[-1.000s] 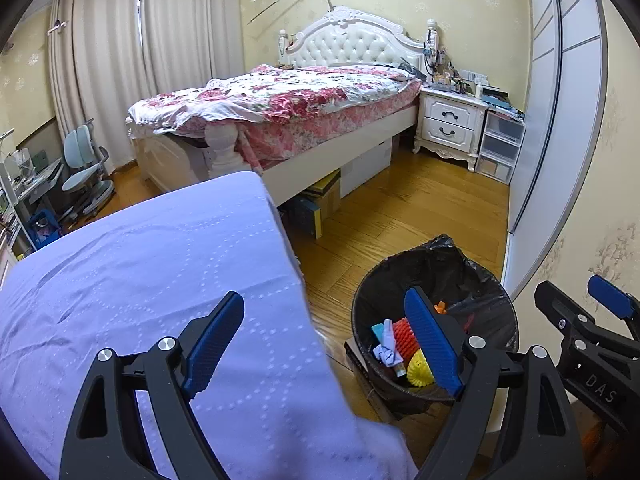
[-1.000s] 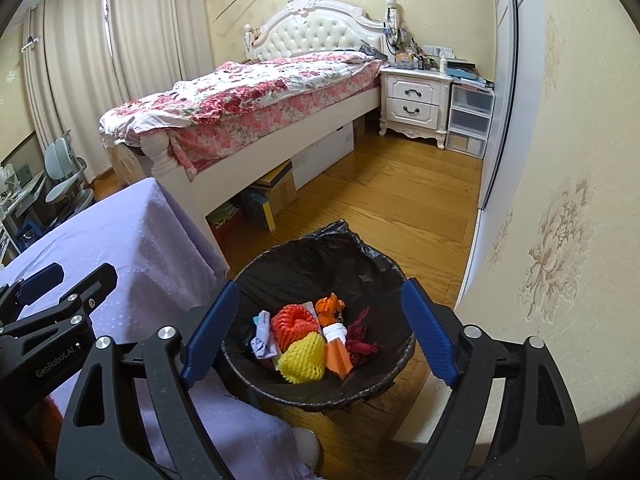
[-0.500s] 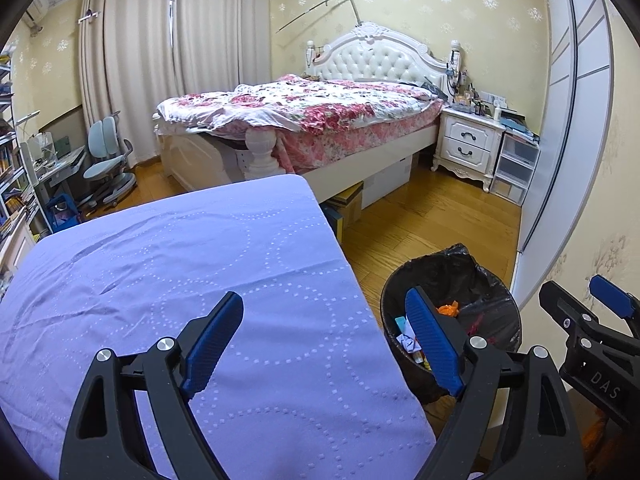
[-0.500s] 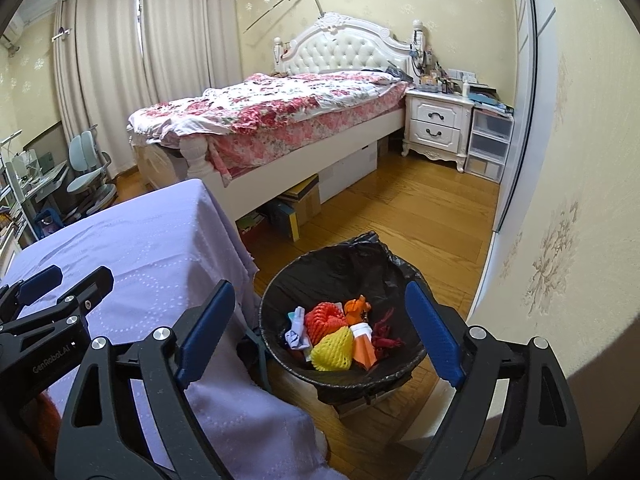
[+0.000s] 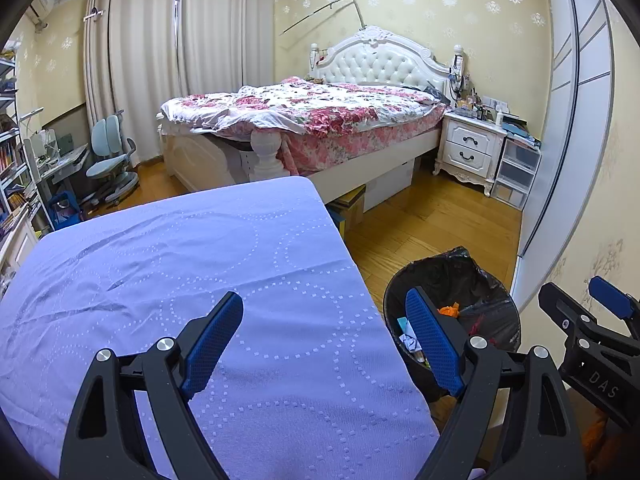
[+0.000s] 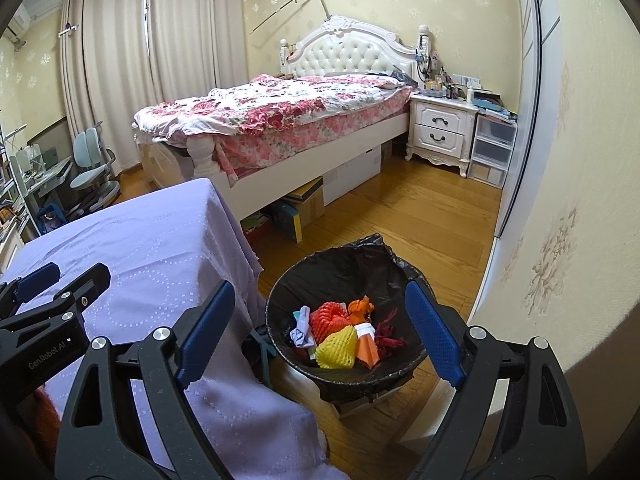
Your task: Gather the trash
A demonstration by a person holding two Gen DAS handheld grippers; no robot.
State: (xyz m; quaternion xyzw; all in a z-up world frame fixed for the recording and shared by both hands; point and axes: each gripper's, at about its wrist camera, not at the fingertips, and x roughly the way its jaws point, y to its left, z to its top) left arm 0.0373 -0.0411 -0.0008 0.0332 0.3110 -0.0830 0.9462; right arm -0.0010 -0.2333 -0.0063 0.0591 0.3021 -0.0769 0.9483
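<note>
The lilac-clothed tabletop (image 5: 168, 264) fills the left wrist view from 9 to 6 o'clock, bare beneath the left hand-held gripper (image 5: 326, 340), whose jaws gape with nothing between them. At 4 o'clock off its edge stands the black-lined trash bin (image 6: 340, 276). The right hand-held gripper (image 6: 320, 328), likewise released and empty, hangs above the bin's trash (image 6: 340, 336), dead centre between its fingers.

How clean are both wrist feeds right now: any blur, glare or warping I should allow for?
Left wrist view: sharp, evenly lit, no glare; fisheye bows the wardrobe edge, corners vignetted black. Right wrist view: equally sharp; trash bin contents crisp, the wall curves strongly.
</note>
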